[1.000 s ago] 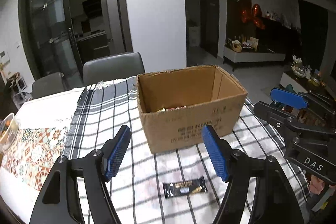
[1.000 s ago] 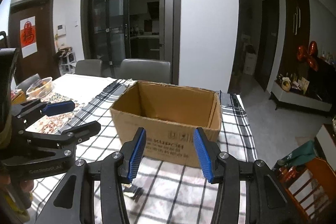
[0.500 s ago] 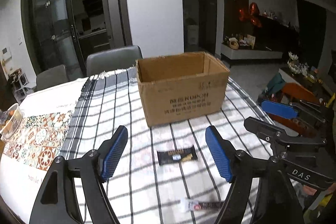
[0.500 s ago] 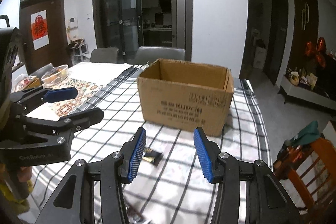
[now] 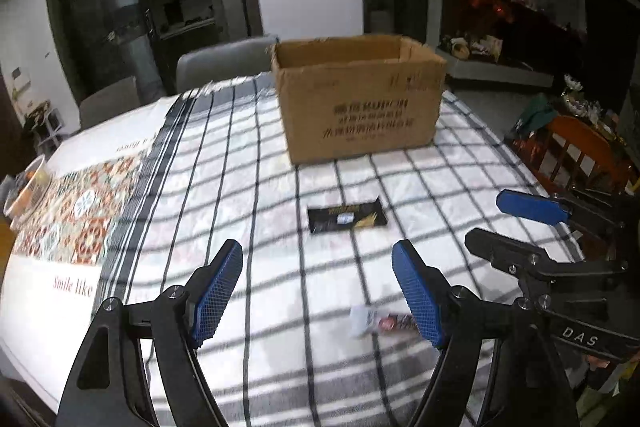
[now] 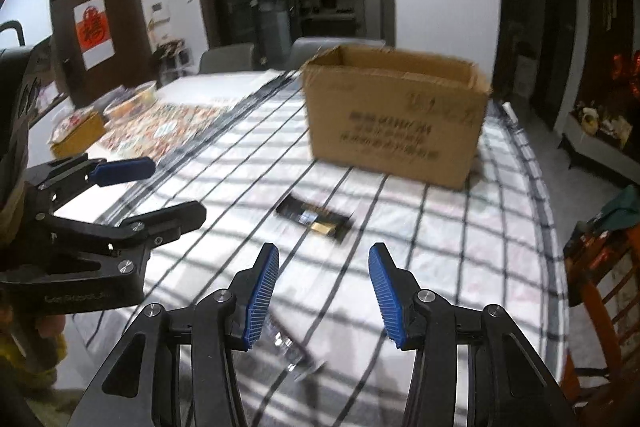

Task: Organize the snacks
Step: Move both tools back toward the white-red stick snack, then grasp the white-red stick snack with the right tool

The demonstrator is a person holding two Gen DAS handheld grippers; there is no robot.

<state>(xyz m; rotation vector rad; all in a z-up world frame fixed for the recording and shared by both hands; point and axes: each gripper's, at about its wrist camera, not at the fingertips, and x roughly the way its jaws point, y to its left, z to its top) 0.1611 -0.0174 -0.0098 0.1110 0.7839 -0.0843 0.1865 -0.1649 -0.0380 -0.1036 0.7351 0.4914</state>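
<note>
Snack bars lie flat on the checked tablecloth [image 5: 248, 211] short of the cardboard box [image 5: 360, 107]: a black bar [image 5: 347, 215] ahead, long axis crosswise, and a pale wrapper [image 5: 378, 321] just beside the gaping, empty left gripper [image 5: 318, 297], the right gripper [image 6: 324, 293] equally parted and empty.

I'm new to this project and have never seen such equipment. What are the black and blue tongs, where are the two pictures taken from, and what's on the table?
Each is a hand-held gripper carried by a person, with a camera looking along its two fingers. One picture comes from the left hand-held gripper, the other from the right hand-held gripper. Both are open and hold nothing. On the checked tablecloth stand a cardboard box, a black snack bar and, nearer, a pale-ended snack wrapper.
</note>
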